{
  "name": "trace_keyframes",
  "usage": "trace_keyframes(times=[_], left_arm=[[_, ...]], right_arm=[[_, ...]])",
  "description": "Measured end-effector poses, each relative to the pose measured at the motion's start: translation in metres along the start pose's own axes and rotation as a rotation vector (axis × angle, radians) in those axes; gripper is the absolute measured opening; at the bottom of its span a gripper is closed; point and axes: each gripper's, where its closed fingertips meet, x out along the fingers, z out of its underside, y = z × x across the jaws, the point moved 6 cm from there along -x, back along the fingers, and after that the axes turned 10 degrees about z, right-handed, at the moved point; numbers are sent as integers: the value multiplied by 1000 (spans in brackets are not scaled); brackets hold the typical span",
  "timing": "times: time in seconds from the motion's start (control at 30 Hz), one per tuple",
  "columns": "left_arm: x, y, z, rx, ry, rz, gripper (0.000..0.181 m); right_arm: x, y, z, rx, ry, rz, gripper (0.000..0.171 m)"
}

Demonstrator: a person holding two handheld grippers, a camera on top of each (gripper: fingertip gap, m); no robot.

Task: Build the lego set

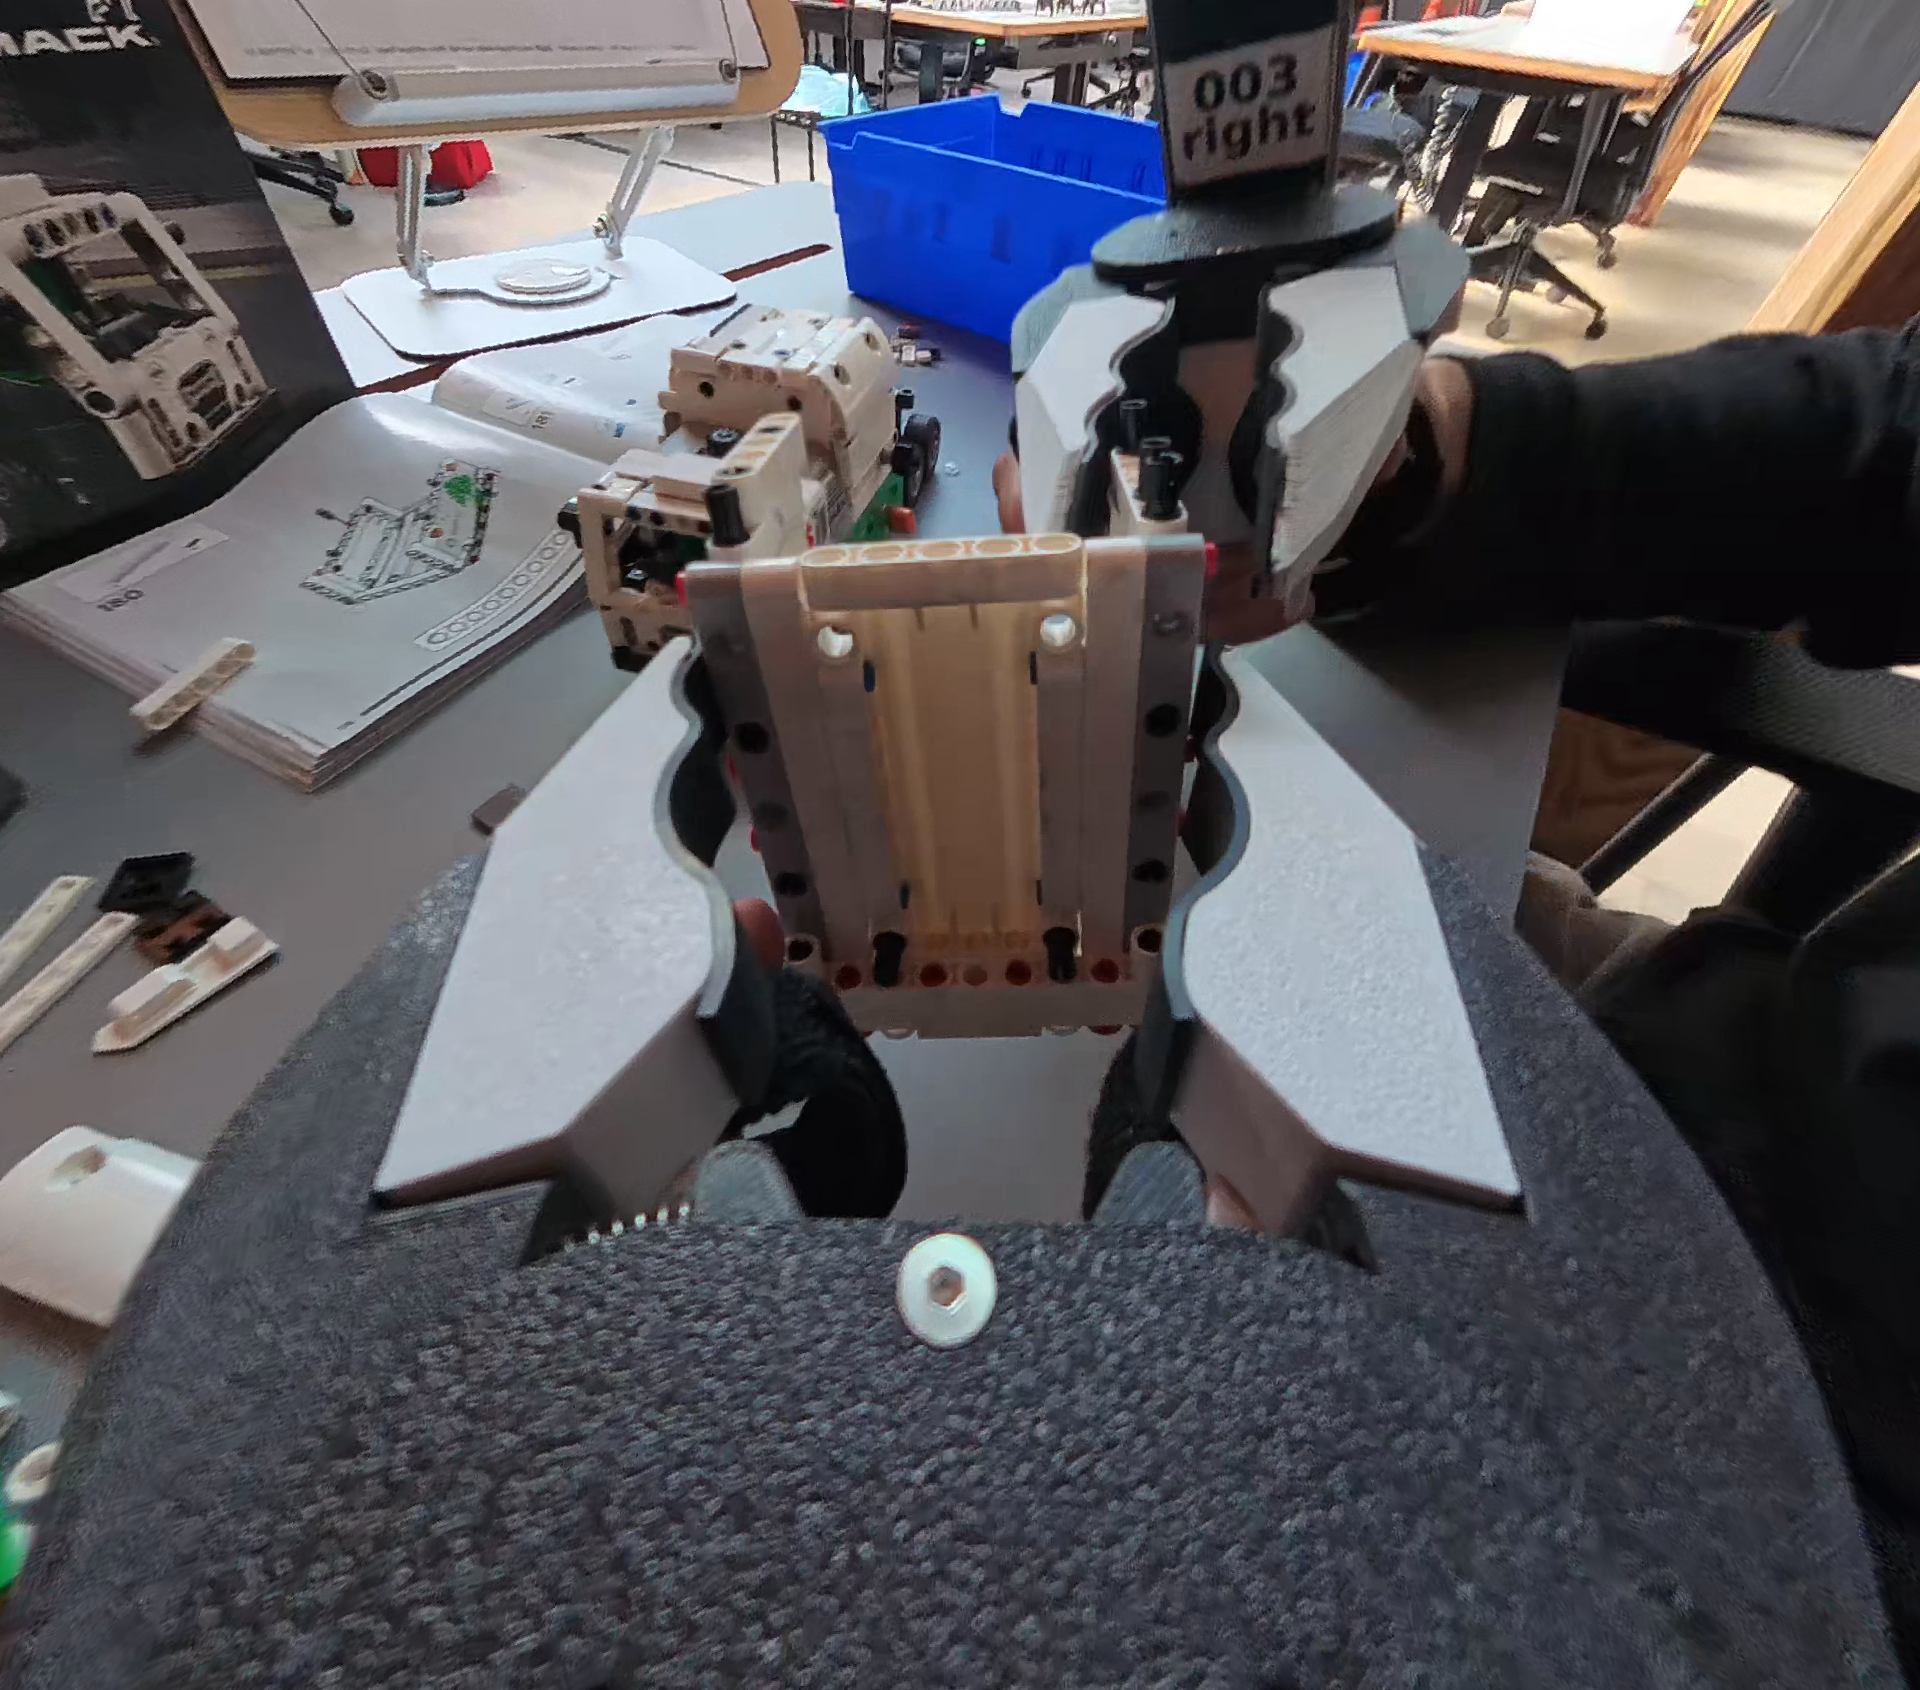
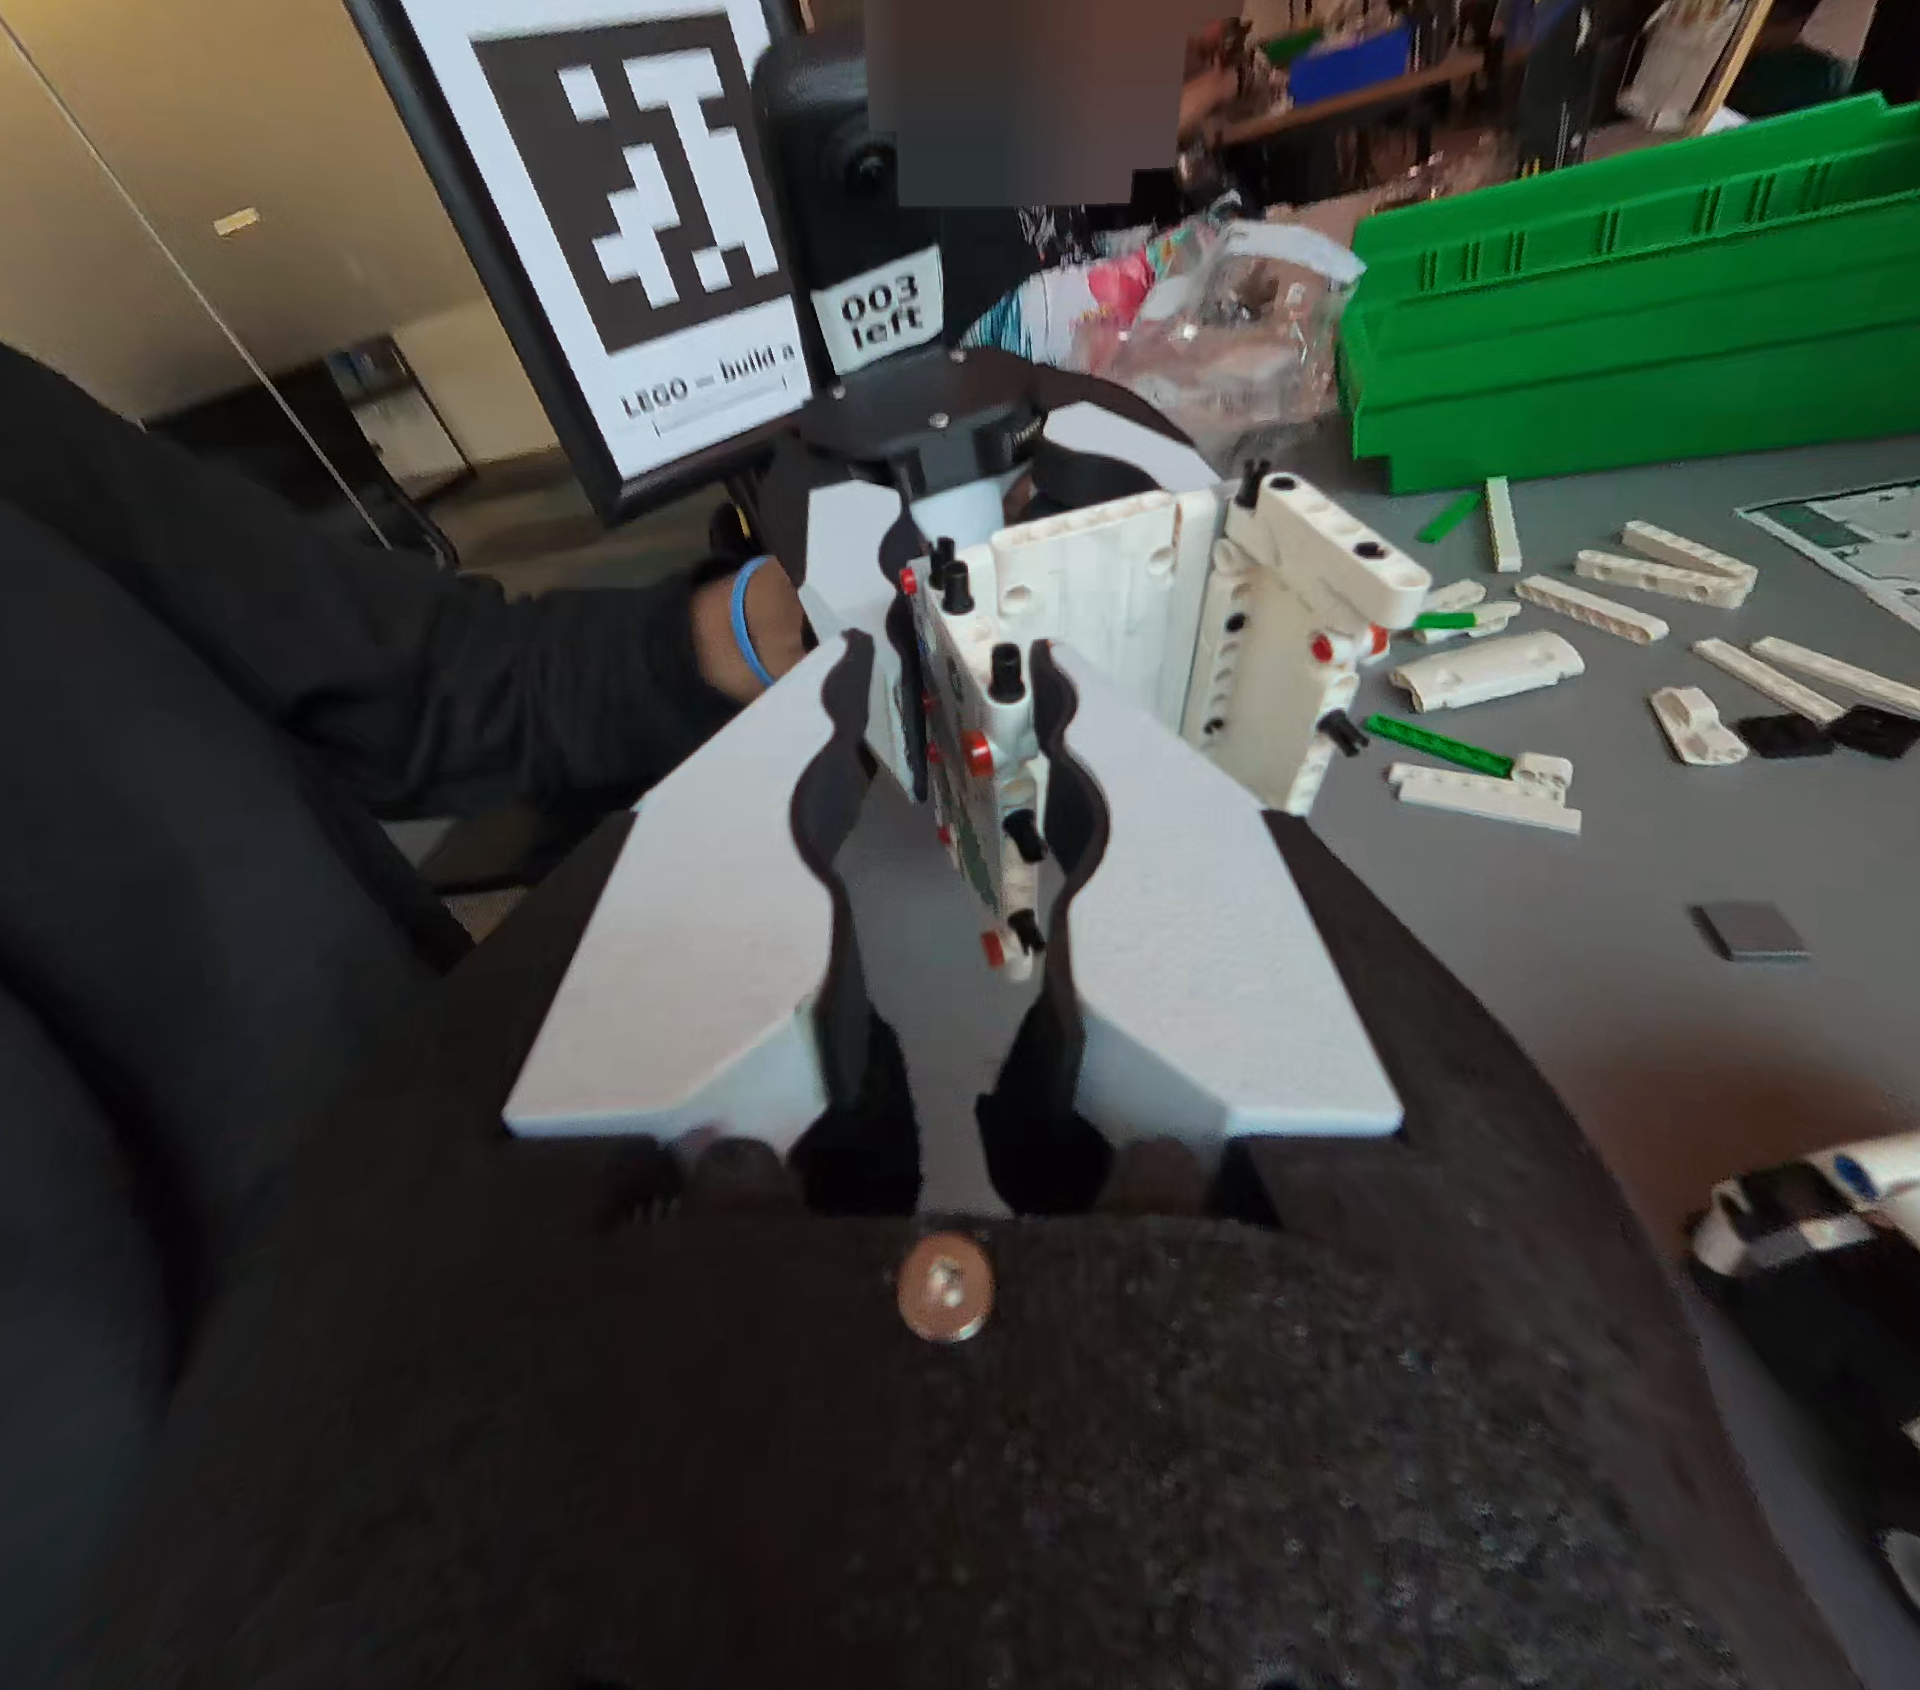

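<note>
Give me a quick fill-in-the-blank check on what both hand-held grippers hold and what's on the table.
1. The left hand-held gripper grips a wide white ____ panel assembly.
2. The right hand-held gripper grips a narrower white subassembly carrying black ____.
3. The bin behind the truck model is ____.
4. The instruction booklet lies ____.

Missing words: lego; pins; blue; open
</note>
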Motion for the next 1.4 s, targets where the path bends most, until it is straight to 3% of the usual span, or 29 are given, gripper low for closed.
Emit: trace_keyframes(times=[0.1, 0.2, 0.33, 0.5, 0.77, 0.9, 1.0, 1.1, 1.27, 1.33, 1.4], left_arm=[[-14, -7, 8, 22, -36, -45, 87], [-26, -13, 15, 16, -39, -71, 87], [-33, -20, 16, -44, 55, -70, 87], [-39, -30, 18, -127, 154, -59, 86], [-45, -34, 13, -115, 256, -72, 87], [-39, -34, 16, -117, 261, -52, 87], [-36, -35, 16, -110, 259, -58, 86], [-35, -35, 14, -108, 277, -92, 86], [-28, -34, 15, -128, 230, -117, 86], [-28, -32, 13, -135, 220, -120, 86], [-27, -29, 11, -133, 201, -104, 87]], right_arm=[[-9, 6, -16, -82, -102, 28, 30], [-17, 30, -56, -211, -252, 134, 23], [3, 120, -101, -488, -535, 344, 19], [50, 248, -52, -267, -838, 245, 24], [85, 299, -15, -325, -971, 141, 23], [94, 303, -2, -339, -1056, 95, 21], [101, 305, 0, -361, -1063, 111, 6], [102, 286, -22, -394, -947, 114, 6], [72, 179, -80, -352, -658, 12, 6], [51, 124, -92, -433, -522, -5, 6], [34, 74, -80, -605, -441, 27, 6]])
